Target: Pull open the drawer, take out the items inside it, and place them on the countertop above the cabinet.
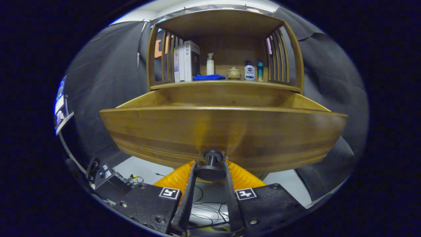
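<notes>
My fingers point(210, 168) clench the knob point(210, 164) from both sides, low on the drawer point(223, 131) front, so pulling slides it out; the drawer stands open below the table point(227, 85).

The drawer point(223, 131) is showing honey-brown wood with darker grain bands, its knob point(212, 163) black. On the surface point(227, 84), a blue cloth point(209, 77), white pump bottle point(210, 65) and teal bottle point(260, 70) are standing out.
</notes>
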`<state>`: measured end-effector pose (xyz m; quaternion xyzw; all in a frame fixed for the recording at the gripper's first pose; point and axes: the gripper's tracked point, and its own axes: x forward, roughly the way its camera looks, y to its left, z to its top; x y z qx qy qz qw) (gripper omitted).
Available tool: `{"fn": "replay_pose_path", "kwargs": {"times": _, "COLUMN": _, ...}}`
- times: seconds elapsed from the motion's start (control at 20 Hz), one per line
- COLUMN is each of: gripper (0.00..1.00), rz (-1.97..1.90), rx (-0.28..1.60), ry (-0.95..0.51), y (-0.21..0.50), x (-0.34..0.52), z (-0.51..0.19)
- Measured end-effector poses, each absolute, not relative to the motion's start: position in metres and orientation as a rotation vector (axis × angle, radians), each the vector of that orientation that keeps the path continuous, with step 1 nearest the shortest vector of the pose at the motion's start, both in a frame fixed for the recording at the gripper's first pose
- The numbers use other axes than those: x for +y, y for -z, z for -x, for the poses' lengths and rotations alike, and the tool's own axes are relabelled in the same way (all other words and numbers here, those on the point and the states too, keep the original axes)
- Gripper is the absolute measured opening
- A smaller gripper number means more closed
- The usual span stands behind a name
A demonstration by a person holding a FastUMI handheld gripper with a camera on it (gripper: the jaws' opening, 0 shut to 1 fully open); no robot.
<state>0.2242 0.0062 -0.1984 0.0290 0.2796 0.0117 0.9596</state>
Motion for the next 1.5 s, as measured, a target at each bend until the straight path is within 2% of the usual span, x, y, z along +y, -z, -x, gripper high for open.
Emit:
{"fn": "replay_pose_path", "kwargs": {"times": 0.2, "gripper": 0.81, "rz": -0.117, "rx": 0.616, "ry": -0.118, "y": 0.167, "x": 0.02, "z": -0.217}}
{"fn": "replay_pose_path", "kwargs": {"times": 0.3, "gripper": 0.82, "rz": -0.145, "rx": 0.653, "ry": -0.135, "y": 0.149, "x": 0.025, "z": -0.21}}
{"fn": "replay_pose_path", "kwargs": {"times": 0.4, "gripper": 0.97, "rz": -0.146, "rx": 0.666, "ry": -0.164, "y": 0.124, "x": 0.031, "z": -0.21}}
{"fn": "replay_pose_path", "kwargs": {"times": 0.6, "gripper": 0.94, "rz": -0.17, "rx": 0.651, "ry": -0.214, "y": 0.084, "x": 0.044, "z": -0.223}}
{"fn": "replay_pose_path", "kwargs": {"times": 0.8, "gripper": 0.94, "rz": -0.243, "rx": 0.771, "ry": -0.164, "y": 0.08, "x": 0.039, "z": -0.251}}
{"fn": "replay_pose_path", "kwargs": {"times": 1.2, "gripper": 0.93, "rz": -0.261, "rx": 1.151, "ry": -0.012, "y": 0.137, "x": 0.017, "z": -0.297}}
{"fn": "replay_pose_path", "kwargs": {"times": 1.5, "gripper": 0.91, "rz": -0.307, "rx": 1.364, "ry": 0.078, "y": 0.183, "x": 0.01, "z": -0.321}}
